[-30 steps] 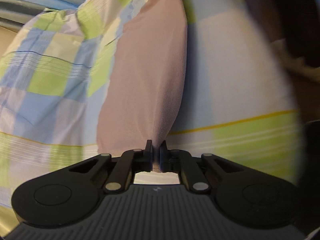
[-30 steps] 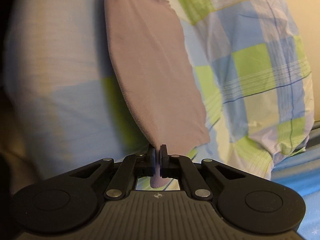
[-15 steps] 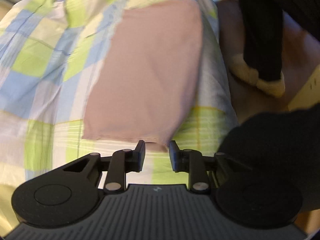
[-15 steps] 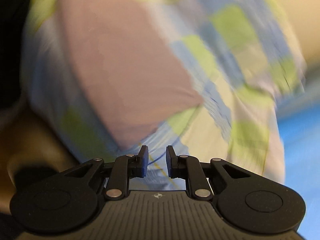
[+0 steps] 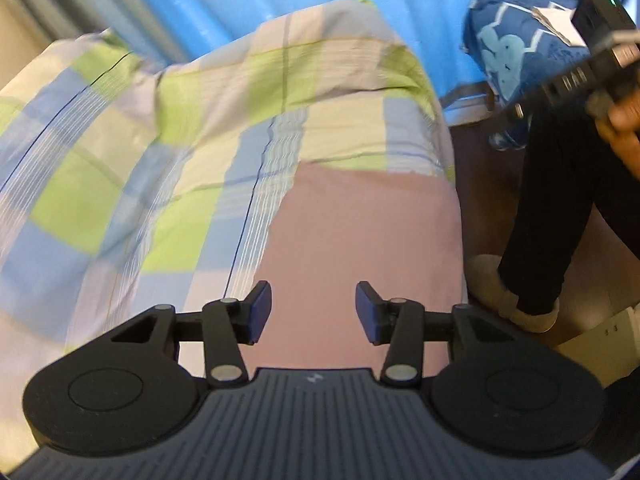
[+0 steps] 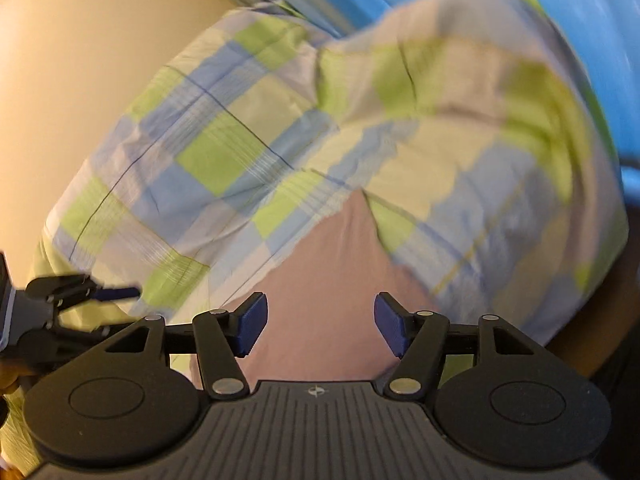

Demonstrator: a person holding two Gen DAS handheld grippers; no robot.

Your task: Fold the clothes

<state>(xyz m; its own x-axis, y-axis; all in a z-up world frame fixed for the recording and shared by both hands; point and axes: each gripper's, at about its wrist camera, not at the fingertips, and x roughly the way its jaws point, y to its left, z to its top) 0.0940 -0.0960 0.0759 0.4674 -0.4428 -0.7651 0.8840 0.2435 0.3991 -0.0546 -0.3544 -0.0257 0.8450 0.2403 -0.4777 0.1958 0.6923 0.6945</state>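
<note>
Both grippers are standing with their jaws wide apart and nothing between them. The left gripper (image 5: pixel 314 312) is hovering low in its frame over the pink garment (image 5: pixel 360 240), and the right gripper (image 6: pixel 320 328) is doing the same in its own view above that cloth (image 6: pixel 332 272). The garment is lying flat on the checked bedspread (image 5: pixel 160 168), filling the lower centre of the left view and reaching close to the bed's right-hand edge, beyond which the floor and a person's dark-clad leg (image 5: pixel 552 220) are showing. In the right view the left gripper (image 6: pixel 100 296) is appearing at the lower left, beside the cloth's edge.

Judging from this, the main risk is the cloth's nearness to the bed edge: a careless nudge or a drag during the next grasp could be sending part of it sliding off toward the floor. The bedspread is looking soft and rumpled, so jaws closing low could be pinching the cover along with the garment, lifting both and spoiling the fold. A thin, limp fabric like this is also likely to sag or double unevenly if only one layer is caught. Both frames are smeared by motion, so the exact fold edges are hard to make out.
</note>
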